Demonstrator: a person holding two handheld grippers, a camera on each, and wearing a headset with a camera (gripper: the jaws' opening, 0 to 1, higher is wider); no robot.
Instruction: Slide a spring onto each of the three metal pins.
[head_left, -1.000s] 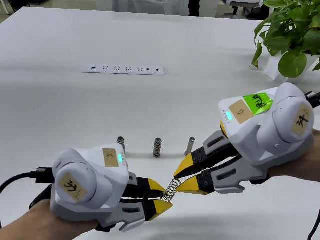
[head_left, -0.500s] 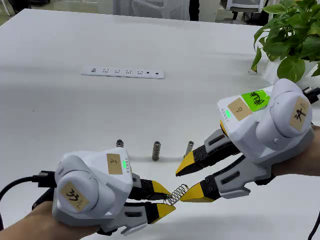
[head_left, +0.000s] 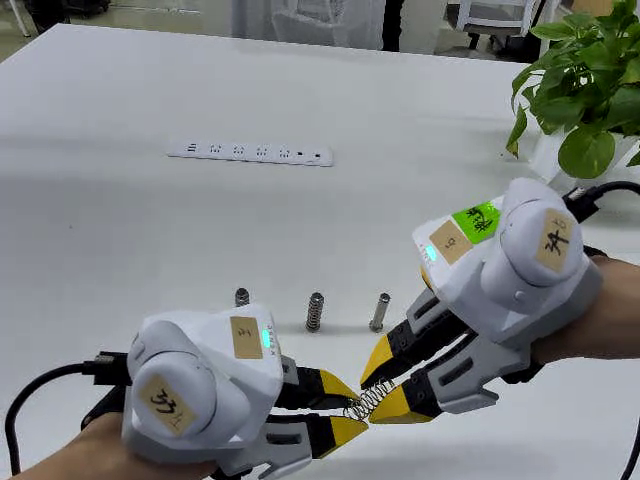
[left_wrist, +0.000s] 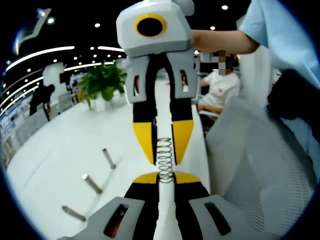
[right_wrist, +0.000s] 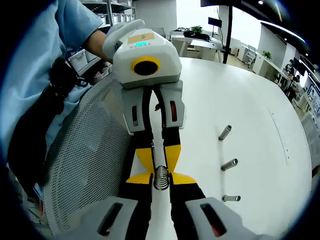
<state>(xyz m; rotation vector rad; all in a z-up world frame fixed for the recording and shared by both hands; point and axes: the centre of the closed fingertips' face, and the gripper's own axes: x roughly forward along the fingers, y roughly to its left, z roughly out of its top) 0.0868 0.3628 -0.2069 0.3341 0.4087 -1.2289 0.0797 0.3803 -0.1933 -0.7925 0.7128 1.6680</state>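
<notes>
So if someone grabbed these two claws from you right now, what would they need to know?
Left claw: shut on one end of a loose spring.
Right claw: shut on the same spring's other end.
Pins: three stand in a row ahead on the table. Going by the head view, the middle pin already wears a coil. The left pin looks fitted too, judging by the right gripper view. The right pin is bare.
Left to do: slide the held spring onto the right pin.
</notes>
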